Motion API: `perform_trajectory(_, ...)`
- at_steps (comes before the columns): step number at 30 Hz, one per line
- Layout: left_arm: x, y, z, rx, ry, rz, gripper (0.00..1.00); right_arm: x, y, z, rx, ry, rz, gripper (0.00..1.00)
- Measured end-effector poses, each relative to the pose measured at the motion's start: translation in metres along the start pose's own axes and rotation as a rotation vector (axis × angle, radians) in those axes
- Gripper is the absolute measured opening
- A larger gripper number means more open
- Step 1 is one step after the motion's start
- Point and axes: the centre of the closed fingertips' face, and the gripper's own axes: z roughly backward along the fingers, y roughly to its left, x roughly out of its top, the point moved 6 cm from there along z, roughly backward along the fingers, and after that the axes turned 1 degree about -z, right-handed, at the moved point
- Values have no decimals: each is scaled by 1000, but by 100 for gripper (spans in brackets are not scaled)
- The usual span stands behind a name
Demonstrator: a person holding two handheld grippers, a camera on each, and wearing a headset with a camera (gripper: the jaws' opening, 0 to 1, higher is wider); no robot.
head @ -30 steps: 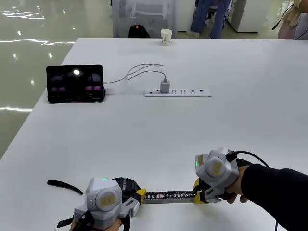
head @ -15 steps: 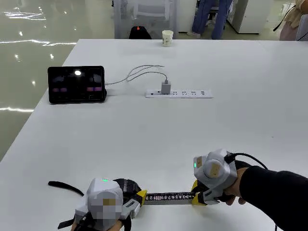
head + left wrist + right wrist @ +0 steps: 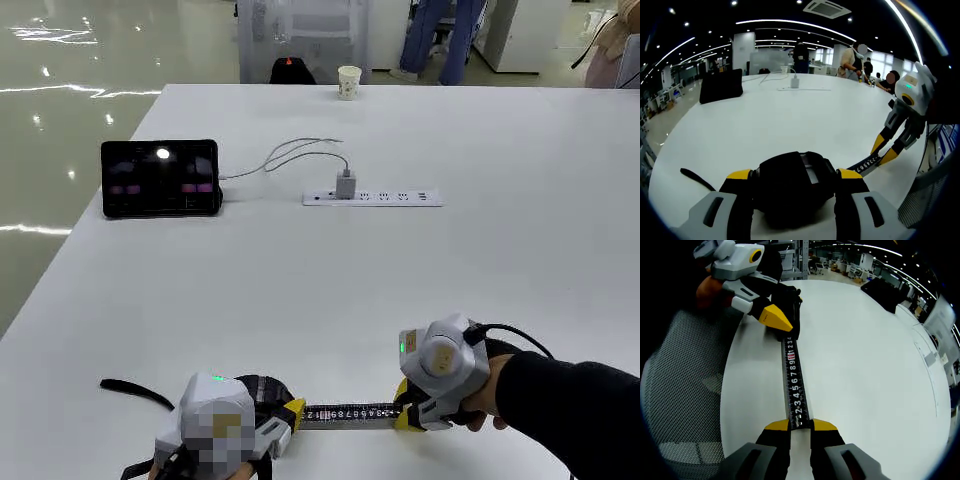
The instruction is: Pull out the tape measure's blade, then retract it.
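Note:
The black tape measure case (image 3: 792, 187) sits on the white table (image 3: 330, 290), and my left gripper (image 3: 795, 174) is shut on it with a yellow-tipped jaw on each side. In the head view the case (image 3: 262, 390) is at the near edge, with the left gripper (image 3: 272, 415) around it. A short stretch of blade (image 3: 350, 412) runs flat along the table to the right. My right gripper (image 3: 801, 425) is shut on the end of the blade (image 3: 794, 385), whose numbers face up. In the head view the right gripper (image 3: 402, 415) is low over the table.
The case's black wrist strap (image 3: 135, 388) trails left on the table. Farther back are a dark tablet (image 3: 160, 178), a white power strip (image 3: 372, 198) with a charger and cable, and a paper cup (image 3: 349, 80). The table's left edge falls to a shiny floor.
My right gripper has edged left toward the case, so the exposed blade is slightly shorter. The left gripper and the case have stayed put.

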Motion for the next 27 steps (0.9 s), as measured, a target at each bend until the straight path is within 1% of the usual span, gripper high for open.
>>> perform_trajectory(11,-1,0,0,-1,2,0,61,5,0,-4,1,5,-8,11)
perform_trajectory(23,-1,0,0,-1,1,0,61,10,2,-5,-3,-4,-14,11)
perform_trajectory(27,-1,0,0,-1,1,1,61,12,2,-6,-3,-1,-7,11)
